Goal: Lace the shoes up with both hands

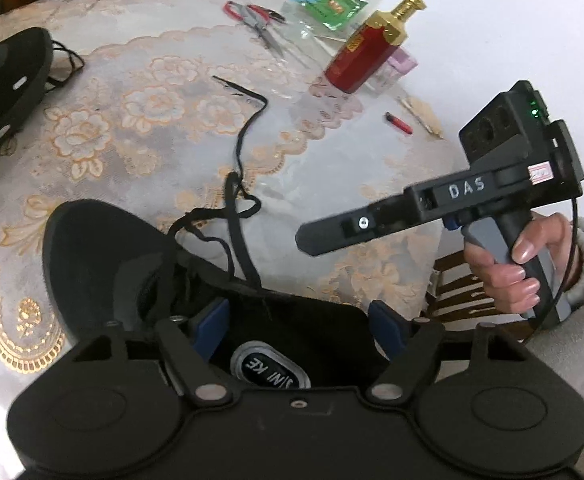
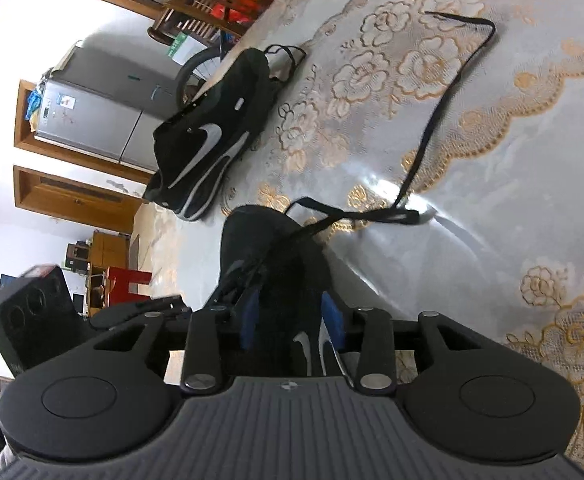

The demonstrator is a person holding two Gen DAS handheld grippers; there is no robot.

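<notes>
Two grippers over near sneaker (image 1: 103,264): my left gripper (image 1: 298,330) open astride heel; right gripper (image 2: 294,324) part-open beside it; lace (image 1: 247,132) trails straight ahead, toeward, nearer right.

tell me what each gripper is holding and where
right fingers: nothing. left fingers straddle the collar of the near shoe; whether they grip it cannot be told
</notes>
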